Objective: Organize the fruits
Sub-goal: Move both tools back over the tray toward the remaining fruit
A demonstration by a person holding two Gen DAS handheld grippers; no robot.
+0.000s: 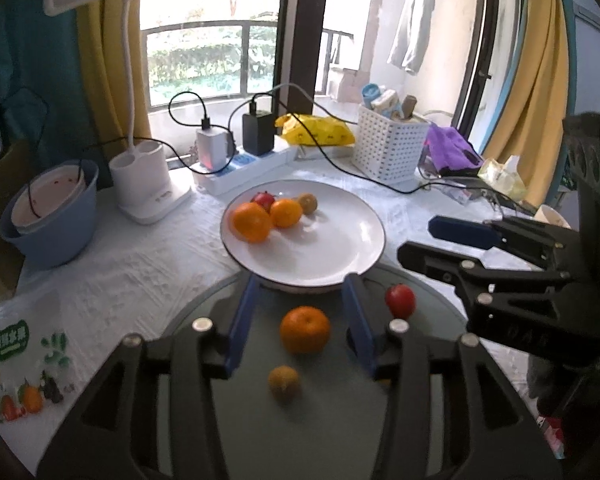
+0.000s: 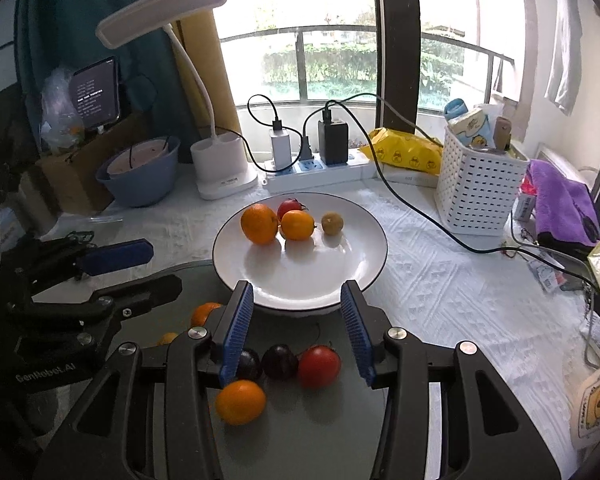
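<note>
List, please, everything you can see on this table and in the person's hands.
plate: one, white, mid-table
oranges: two, orange, plate's far left
red fruit: one, red, behind those oranges
brownish fruit: one, right of them
tray: one, grey, nearest the cameras
loose fruits: at least five, orange, red, dark, on tray
lamp: one, white, back left
bowl: one, blue, left of lamp
power strip: one, white, behind plate
basket: one, white, back right
left gripper: black, blue pads, open, empty
right gripper: same, open, empty
</note>
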